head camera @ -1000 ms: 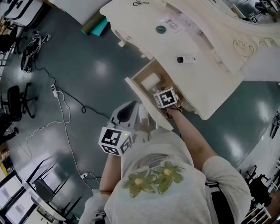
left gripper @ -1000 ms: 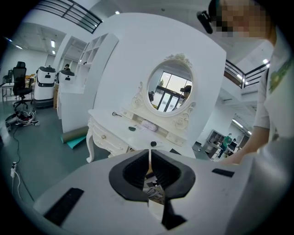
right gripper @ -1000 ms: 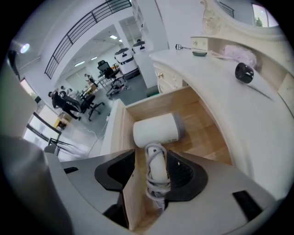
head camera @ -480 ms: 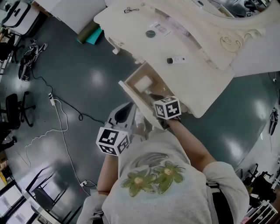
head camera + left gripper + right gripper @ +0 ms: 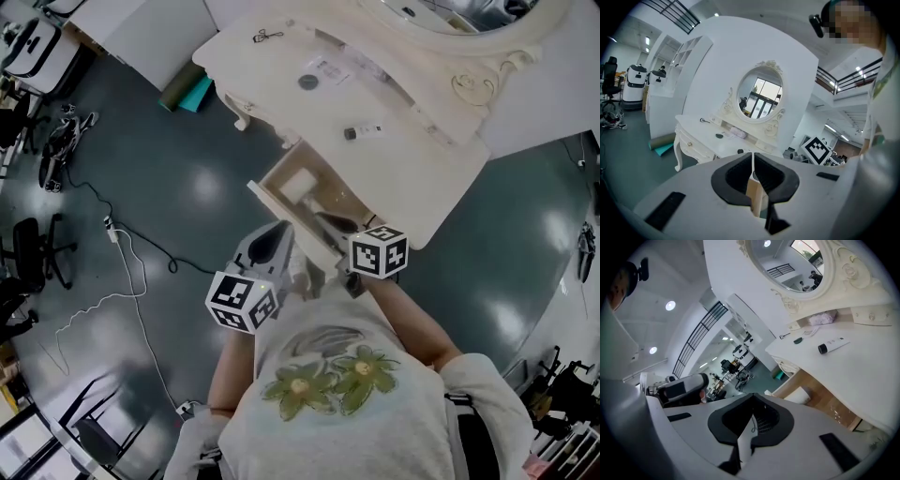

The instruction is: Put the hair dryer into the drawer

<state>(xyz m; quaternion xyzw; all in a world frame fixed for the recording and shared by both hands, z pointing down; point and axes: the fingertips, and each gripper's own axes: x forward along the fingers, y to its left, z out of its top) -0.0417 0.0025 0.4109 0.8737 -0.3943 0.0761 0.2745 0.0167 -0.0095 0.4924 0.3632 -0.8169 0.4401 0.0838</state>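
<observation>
Over the open drawer (image 5: 281, 217), right gripper (image 5: 751, 420), jaws just closed empty; left gripper (image 5: 753, 171) downtilted, jaws together.

Standing pulled out from the dressing table (image 5: 422, 187), showing pale wood inside: the drawer (image 5: 270, 199). Lying in it, apparently flat: the dark hair dryer (image 5: 334, 222).
</observation>
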